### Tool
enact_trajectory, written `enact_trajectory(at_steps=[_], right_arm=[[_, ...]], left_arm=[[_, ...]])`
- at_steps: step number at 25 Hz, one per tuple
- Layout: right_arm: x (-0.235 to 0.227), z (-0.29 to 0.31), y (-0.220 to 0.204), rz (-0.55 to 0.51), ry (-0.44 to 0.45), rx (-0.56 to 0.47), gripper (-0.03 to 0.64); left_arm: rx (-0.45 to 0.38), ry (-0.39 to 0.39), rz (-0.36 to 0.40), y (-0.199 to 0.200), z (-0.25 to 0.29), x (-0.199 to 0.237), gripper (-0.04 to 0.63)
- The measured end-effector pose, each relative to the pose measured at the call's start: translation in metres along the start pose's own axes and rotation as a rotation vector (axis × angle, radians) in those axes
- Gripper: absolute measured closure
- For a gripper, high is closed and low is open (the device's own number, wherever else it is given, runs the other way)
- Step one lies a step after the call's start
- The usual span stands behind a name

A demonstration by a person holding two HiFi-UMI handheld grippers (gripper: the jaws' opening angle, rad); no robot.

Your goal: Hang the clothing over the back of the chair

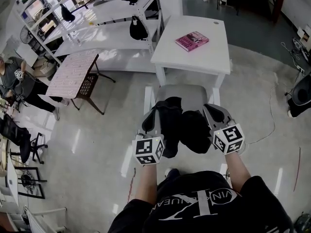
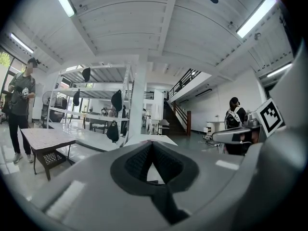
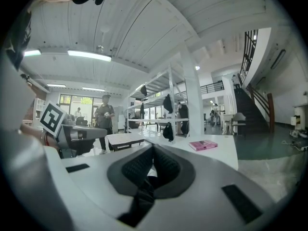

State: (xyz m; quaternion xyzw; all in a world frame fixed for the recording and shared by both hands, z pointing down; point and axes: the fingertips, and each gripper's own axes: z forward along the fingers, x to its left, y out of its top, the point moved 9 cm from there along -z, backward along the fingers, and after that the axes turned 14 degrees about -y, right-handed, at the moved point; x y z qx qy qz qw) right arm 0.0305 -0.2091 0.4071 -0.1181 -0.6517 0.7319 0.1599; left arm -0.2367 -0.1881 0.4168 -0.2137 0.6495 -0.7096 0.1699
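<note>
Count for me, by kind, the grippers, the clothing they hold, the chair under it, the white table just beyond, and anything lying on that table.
Grippers: 2, the left gripper and right gripper, both shut on the cloth
Clothing: 1 black bundle
Chair: 1
Table: 1
Book: 1, pink
Total: 6

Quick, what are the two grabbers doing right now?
Left gripper: closed, pinching the black clothing.
Right gripper: closed, pinching the same clothing.
</note>
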Motion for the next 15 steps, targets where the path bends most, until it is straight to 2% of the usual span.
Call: enact_trajectory(at_steps=[15], right_arm=[[-0.0039,0.0015,-0.0042,0.027,-0.022,-0.019,0.602]], left_arm=[[-0.007,-0.001,-0.012,-0.0035,0.0011,0.0015,0.584]])
